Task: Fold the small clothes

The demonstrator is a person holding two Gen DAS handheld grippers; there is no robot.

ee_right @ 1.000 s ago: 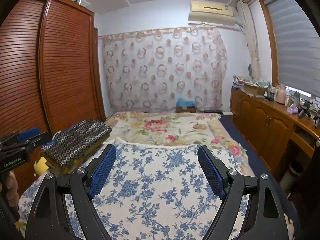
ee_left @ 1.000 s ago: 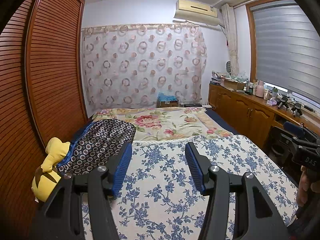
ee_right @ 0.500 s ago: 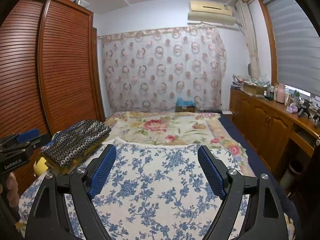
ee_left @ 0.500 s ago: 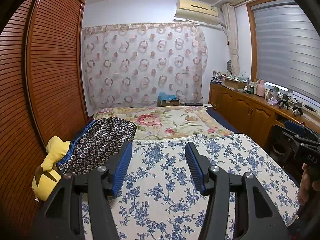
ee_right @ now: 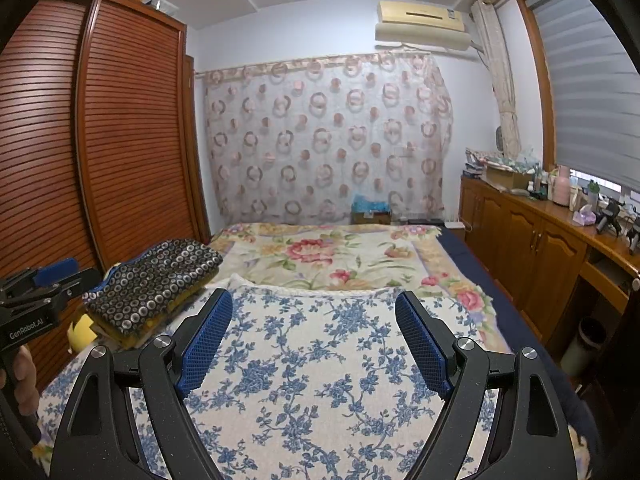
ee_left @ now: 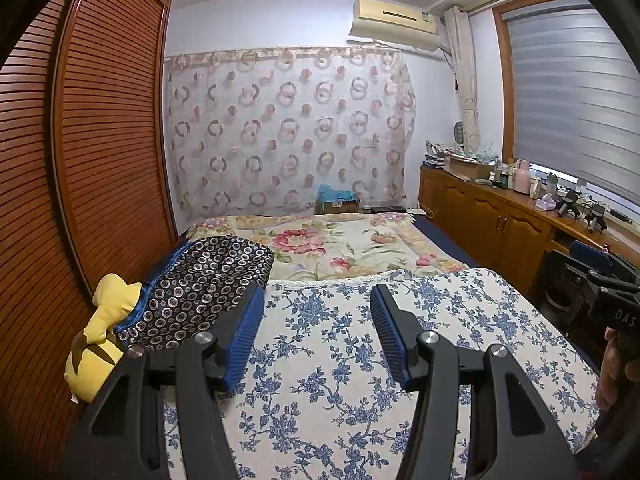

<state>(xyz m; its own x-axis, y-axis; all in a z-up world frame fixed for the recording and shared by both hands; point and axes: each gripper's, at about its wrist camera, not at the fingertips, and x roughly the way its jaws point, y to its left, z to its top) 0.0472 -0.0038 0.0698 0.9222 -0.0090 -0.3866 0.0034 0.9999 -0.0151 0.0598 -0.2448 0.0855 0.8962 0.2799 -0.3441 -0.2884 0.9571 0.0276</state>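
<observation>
A cream cloth printed with blue flower sprays (ee_left: 320, 380) is spread flat over the near part of a bed, its white lace-edged far hem (ee_left: 340, 278) lying across a cream bedspread with large pink flowers (ee_left: 320, 240). The blue-flowered cloth is seen smooth and unfolded, with only slight ripples near the far hem, and it reaches close to the bed's right edge. A dark folded garment patterned with small white rings (ee_left: 200, 288) is stacked at the left side of the bed, beside the louvred brown wooden wardrobe doors (ee_left: 100, 140); a blue satin edge shows beneath it, and a yellow plush toy (ee_left: 100, 340) is pressed against its left. The left gripper (ee_left: 316, 320) is held above the floral cloth with its blue-padded jaws parted to a middling gap and nothing between them. The right gripper (ee_right: 314, 320) is likewise held over the cloth, its jaws spread wide and empty. Neither gripper is seen touching the fabric.
</observation>
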